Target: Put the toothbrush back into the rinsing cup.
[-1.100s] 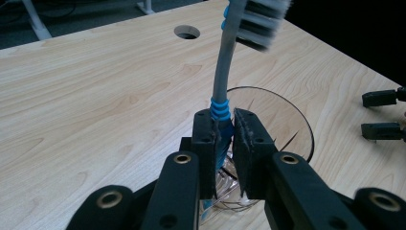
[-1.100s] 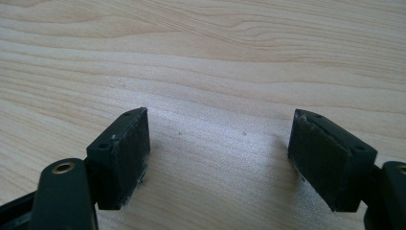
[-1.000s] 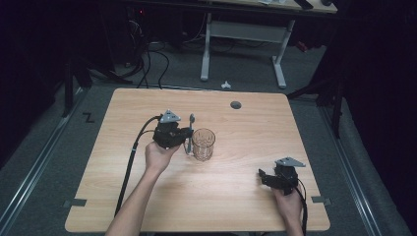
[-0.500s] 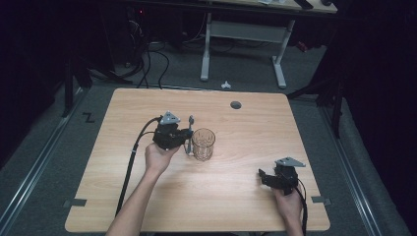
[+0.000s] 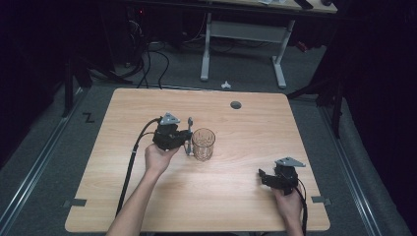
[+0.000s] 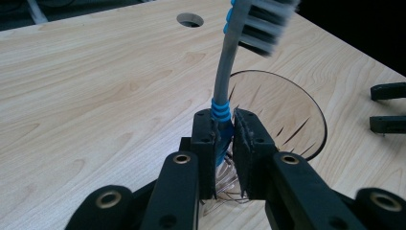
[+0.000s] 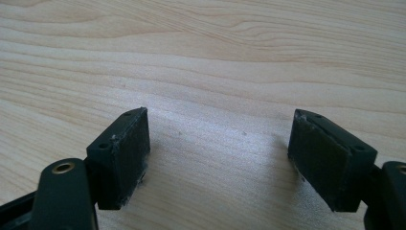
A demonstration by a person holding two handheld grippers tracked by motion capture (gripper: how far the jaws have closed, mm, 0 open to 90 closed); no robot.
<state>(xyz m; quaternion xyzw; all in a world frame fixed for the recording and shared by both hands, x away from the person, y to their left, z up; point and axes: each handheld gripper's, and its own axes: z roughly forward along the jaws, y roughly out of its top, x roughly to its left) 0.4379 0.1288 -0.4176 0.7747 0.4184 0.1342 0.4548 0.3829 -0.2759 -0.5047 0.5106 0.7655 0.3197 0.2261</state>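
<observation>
Rising upright, grey toothbrush with blue grip, dark bristles

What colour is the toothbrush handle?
The toothbrush handle is grey with blue ribbed grips, clearest in the left gripper view.

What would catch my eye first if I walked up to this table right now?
Probably the toothbrush, grey with blue grips, clamped upright in the left gripper near the middle of the wooden table. Right beside it stands a clear glass tumbler. At the near right corner, the right gripper rests wide open, holding nothing.
</observation>
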